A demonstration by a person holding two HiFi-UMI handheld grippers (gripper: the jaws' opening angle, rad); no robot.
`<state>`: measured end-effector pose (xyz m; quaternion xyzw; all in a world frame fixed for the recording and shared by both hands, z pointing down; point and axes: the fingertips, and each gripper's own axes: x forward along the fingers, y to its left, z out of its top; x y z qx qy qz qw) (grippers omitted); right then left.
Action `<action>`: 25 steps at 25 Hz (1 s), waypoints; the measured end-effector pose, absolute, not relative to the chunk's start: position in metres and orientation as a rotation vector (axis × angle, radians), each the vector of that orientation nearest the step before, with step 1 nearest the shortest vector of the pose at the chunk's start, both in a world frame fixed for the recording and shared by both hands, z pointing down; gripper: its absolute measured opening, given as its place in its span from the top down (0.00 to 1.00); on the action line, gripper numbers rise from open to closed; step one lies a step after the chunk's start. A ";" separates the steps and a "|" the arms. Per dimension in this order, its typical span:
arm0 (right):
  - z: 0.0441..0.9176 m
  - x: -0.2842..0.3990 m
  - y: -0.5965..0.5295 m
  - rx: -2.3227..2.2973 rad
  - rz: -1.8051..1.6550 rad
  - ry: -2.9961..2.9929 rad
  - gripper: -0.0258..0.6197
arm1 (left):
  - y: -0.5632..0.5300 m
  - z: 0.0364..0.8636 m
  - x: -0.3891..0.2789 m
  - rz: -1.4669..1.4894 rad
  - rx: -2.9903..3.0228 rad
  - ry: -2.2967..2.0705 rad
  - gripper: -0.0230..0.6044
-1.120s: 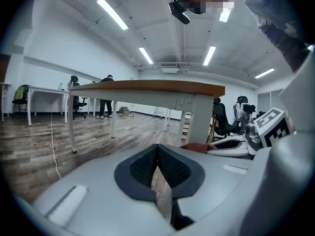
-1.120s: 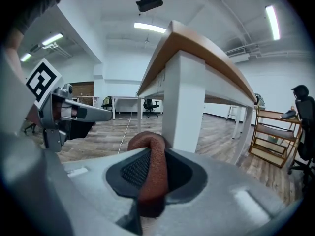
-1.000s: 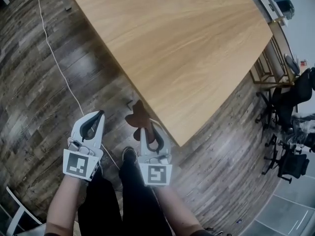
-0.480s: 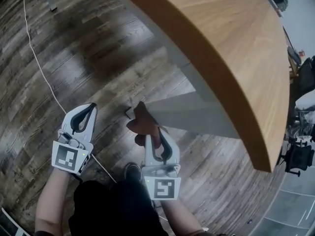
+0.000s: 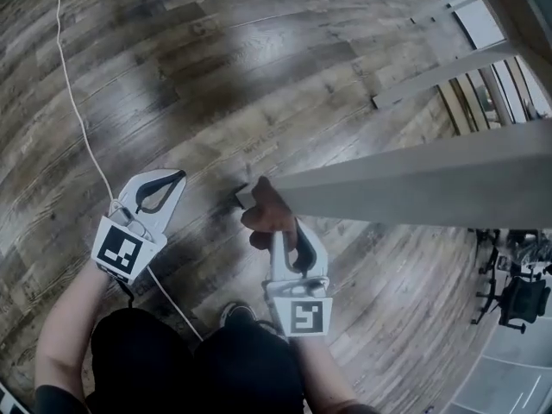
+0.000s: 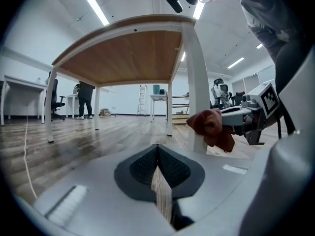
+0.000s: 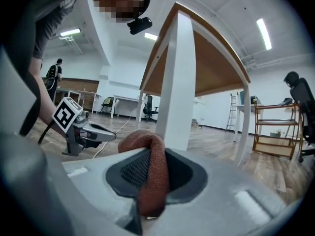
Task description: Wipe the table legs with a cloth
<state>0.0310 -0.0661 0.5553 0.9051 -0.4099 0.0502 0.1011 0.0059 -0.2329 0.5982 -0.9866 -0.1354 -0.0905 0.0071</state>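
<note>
The near white table leg (image 5: 405, 184) runs down to its foot (image 5: 246, 198) on the wood floor. My right gripper (image 5: 283, 234) is shut on a brown cloth (image 5: 266, 214), and the cloth bunches right beside the leg's lowest part. In the right gripper view the cloth (image 7: 153, 173) is clamped between the pads, with the leg (image 7: 178, 82) straight ahead. My left gripper (image 5: 175, 178) hovers to the left of the leg, shut with nothing in it. From the left gripper view, the cloth (image 6: 213, 128) sits against the leg (image 6: 197, 87).
A white cable (image 5: 82, 119) snakes across the floor left of my left gripper. Other table legs (image 6: 95, 114) stand further back. Office chairs (image 5: 516, 293) sit at the far right. A wooden cart (image 7: 275, 132) and a ladder (image 6: 141, 100) stand beyond. My shoe (image 5: 233, 314) is near.
The view has dropped from above the tabletop to below its edge. My right gripper carried the cloth down to the foot of the leg. The left gripper stays shut alongside.
</note>
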 end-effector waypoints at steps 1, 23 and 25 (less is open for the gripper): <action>0.565 0.032 -0.068 2.670 0.158 -1.217 0.86 | -0.235 0.606 0.004 -0.286 -3.095 -0.421 0.93; 0.753 0.041 -0.067 2.472 0.610 -1.035 0.85 | -0.210 0.661 -0.008 -0.336 -3.133 -0.565 0.93; 0.755 0.042 -0.068 2.481 0.624 -1.029 0.85 | -0.209 0.662 -0.009 -0.335 -3.136 -0.569 0.93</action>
